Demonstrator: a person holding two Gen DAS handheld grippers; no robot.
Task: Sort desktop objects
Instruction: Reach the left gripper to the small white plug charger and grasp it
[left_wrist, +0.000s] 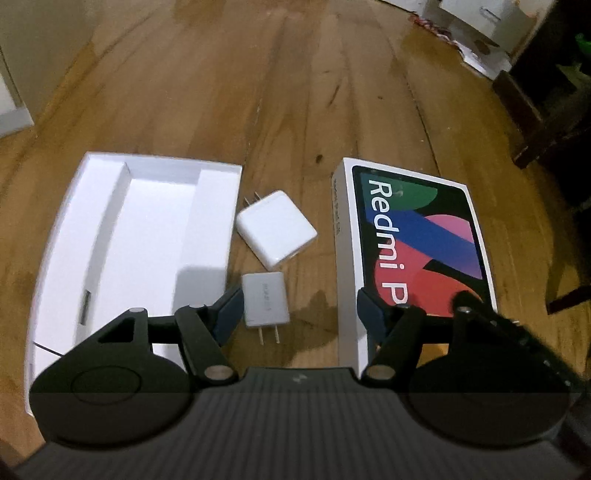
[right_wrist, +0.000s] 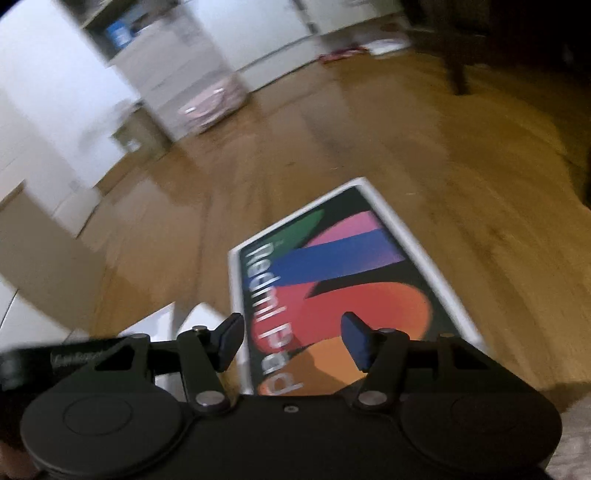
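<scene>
Left wrist view: two chargers (left_wrist: 276, 228) lie between tray (left_wrist: 70, 236) and box (left_wrist: 417, 236).

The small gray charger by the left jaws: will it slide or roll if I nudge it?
The gray charger lies flat on glossy wood floor, so it would probably slide, not roll. Its smooth casing may slip in the jaws. Its bare prongs could catch.
</scene>
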